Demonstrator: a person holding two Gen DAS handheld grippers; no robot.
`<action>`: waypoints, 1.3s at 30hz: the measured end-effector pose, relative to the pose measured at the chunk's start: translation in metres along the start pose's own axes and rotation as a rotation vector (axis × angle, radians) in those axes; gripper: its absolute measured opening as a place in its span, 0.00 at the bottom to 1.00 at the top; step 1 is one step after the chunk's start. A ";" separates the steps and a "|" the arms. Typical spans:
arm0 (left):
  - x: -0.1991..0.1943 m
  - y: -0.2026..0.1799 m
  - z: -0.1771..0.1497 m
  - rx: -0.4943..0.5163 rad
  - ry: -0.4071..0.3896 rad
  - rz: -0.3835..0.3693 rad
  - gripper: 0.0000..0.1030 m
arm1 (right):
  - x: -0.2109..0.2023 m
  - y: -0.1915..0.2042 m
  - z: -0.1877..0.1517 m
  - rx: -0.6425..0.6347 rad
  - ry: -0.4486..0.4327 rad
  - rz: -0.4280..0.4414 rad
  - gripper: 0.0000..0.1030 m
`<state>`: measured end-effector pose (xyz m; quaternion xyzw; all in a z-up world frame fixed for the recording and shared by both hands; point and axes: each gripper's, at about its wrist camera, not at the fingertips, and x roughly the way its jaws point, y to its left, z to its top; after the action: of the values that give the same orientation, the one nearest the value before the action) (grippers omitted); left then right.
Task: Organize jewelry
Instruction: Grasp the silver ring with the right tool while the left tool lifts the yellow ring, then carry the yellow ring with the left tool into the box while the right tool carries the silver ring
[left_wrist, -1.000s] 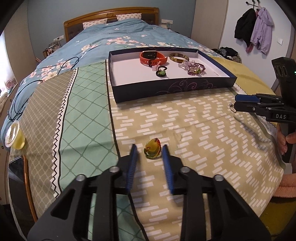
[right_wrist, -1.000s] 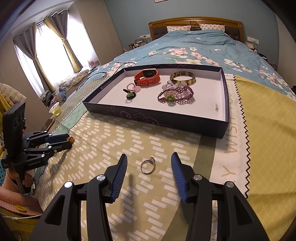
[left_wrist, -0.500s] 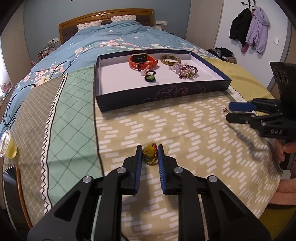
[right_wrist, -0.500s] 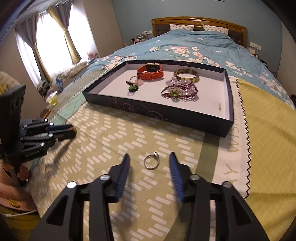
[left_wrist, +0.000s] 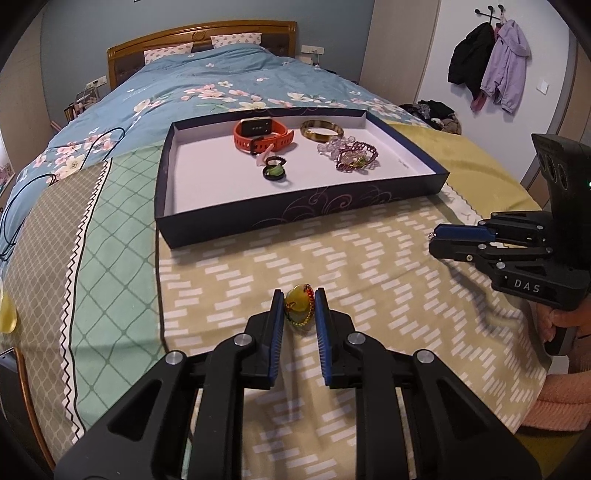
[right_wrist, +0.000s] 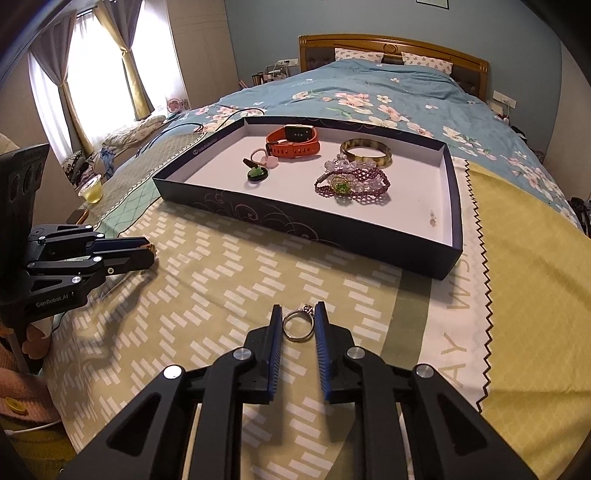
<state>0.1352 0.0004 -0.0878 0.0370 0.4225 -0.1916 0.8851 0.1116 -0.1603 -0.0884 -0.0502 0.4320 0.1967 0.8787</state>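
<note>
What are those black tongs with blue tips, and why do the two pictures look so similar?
There is no robot here: a person holds a hand-held black gripper in each hand, each with a camera looking along its two blue-padded fingers. One picture comes from the left gripper, the other from the right gripper; each also shows the other tool at its edge.

On the patterned bedspread sits a shallow dark blue box with a white floor. It holds an orange watch, a gold bangle, beaded purple bracelets and a small green pendant.

The left fingers pinch a yellow stone pendant with a beaded rim. The right fingers are closing on a silver ring, which they already touch on both sides.
</note>
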 end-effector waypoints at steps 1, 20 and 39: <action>0.000 0.000 0.001 -0.001 -0.003 -0.004 0.16 | 0.000 0.000 0.000 0.002 -0.002 0.000 0.15; -0.012 -0.013 0.025 0.012 -0.088 -0.034 0.16 | -0.024 -0.008 0.016 0.044 -0.132 0.046 0.15; -0.016 -0.018 0.051 0.015 -0.146 -0.038 0.16 | -0.033 -0.016 0.040 0.048 -0.197 0.057 0.15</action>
<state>0.1574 -0.0227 -0.0410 0.0218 0.3559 -0.2136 0.9095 0.1295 -0.1749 -0.0396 0.0029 0.3495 0.2151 0.9119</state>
